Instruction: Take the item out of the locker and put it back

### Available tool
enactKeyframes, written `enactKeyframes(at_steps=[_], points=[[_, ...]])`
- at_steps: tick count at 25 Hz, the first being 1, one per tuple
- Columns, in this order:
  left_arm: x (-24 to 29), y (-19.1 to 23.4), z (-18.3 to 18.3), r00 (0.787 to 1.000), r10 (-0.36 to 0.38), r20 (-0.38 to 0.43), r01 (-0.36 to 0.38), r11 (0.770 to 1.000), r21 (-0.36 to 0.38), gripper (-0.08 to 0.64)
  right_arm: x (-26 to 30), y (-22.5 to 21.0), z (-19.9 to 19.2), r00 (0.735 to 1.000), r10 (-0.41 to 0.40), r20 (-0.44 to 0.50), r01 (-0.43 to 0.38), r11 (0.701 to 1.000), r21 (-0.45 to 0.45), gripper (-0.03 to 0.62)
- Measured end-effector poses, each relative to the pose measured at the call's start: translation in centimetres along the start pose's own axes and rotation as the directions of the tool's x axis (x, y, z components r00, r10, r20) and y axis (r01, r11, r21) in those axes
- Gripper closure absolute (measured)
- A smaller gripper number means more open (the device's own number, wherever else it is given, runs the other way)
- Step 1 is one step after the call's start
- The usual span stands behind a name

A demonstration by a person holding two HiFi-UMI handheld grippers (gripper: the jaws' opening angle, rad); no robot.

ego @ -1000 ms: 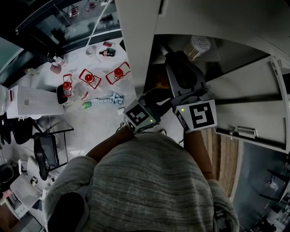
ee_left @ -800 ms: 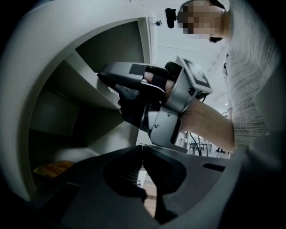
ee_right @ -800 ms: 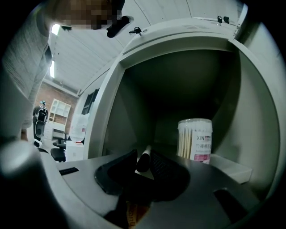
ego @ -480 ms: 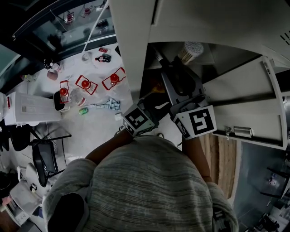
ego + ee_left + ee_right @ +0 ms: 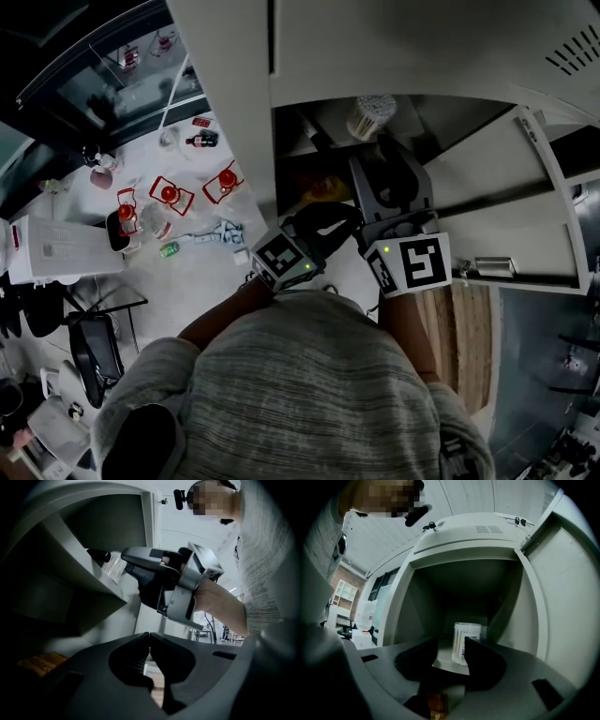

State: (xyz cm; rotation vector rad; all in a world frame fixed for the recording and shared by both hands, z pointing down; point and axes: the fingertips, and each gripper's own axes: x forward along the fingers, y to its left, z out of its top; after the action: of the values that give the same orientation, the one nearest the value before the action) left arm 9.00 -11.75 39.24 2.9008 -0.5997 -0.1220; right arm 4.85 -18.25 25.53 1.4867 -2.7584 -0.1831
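Since a second ago my right tongs (image 5: 451,649) have just been opening and have eased back from the jar of cotton swabs (image 5: 467,631). It now stands free on the locker (image 5: 459,543) shelf just ahead of the spread jaws, apparently put back. My left tongs (image 5: 149,638) are pressed together and empty, parked beside and lower, probably to stay clear.

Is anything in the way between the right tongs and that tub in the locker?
Nothing visible. The right tongs have just been opening, with nothing between them; the tub stands straight ahead on the shelf, door swung aside.
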Motion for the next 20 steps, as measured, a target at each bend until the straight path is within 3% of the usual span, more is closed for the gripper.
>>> enactKeyframes(at_steps=[9, 20], points=[[-0.3, 0.2, -0.1, 1.0, 0.004, -0.007, -0.004, 1.0, 0.006, 0.552, 1.9, -2.3, -1.7, 0.996, -0.061, -0.066, 0.059, 0.998, -0.026, 0.322], [-0.5, 0.6, -0.1, 1.0, 0.015, -0.006, -0.015, 1.0, 0.002, 0.552, 4.3, -3.1, -2.9, 0.989, -0.069, -0.13, 0.071, 0.997, 0.006, 0.314]])
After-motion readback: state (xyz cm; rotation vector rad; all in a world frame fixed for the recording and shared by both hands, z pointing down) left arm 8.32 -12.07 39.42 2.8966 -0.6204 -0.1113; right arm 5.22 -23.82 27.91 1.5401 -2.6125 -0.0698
